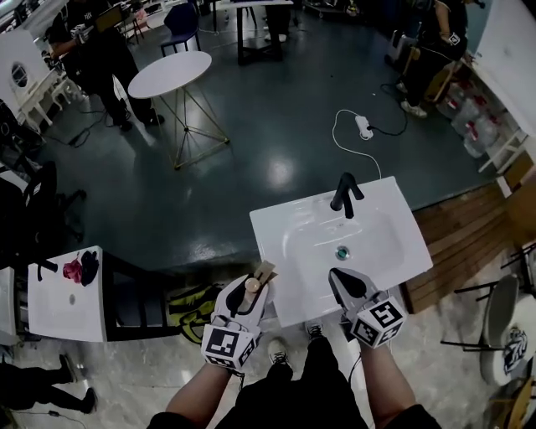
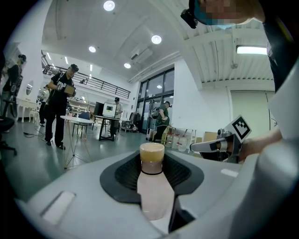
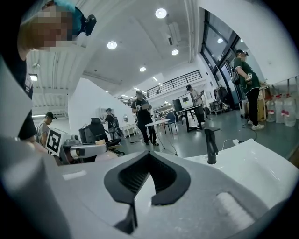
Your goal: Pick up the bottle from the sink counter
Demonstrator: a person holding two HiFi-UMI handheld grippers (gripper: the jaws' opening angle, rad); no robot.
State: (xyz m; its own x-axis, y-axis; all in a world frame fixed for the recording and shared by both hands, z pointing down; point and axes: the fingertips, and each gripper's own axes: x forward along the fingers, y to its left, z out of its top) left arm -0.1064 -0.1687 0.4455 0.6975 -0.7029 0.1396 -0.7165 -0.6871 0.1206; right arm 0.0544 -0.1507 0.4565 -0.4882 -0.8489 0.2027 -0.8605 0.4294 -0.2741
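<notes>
No legible text anywhere, seemingly

Big open hall, a lab or workshop sort of place, not a home. Dark glossy floor (image 1: 276, 117) all round me. High ceiling with round lights (image 2: 109, 5), a railed gallery (image 2: 96, 83) along one wall, a tall glass front (image 2: 156, 98).

My sink (image 1: 280, 230) with its black faucet (image 1: 345, 194) stands free on the floor, no wall behind it. A second sink (image 1: 63, 306) stands off to my left. Boards (image 1: 461, 235) lie beside mine.

A power strip (image 1: 364, 126) and its white cable lie loose on the floor. There is a round table (image 1: 170, 74) on thin legs, a chair (image 1: 182, 23), and a desk with a monitor (image 2: 110, 110). Water jugs (image 3: 281, 108) are stacked at the side.

Several people stand about at work, one person (image 2: 60, 107) by the table.
</notes>
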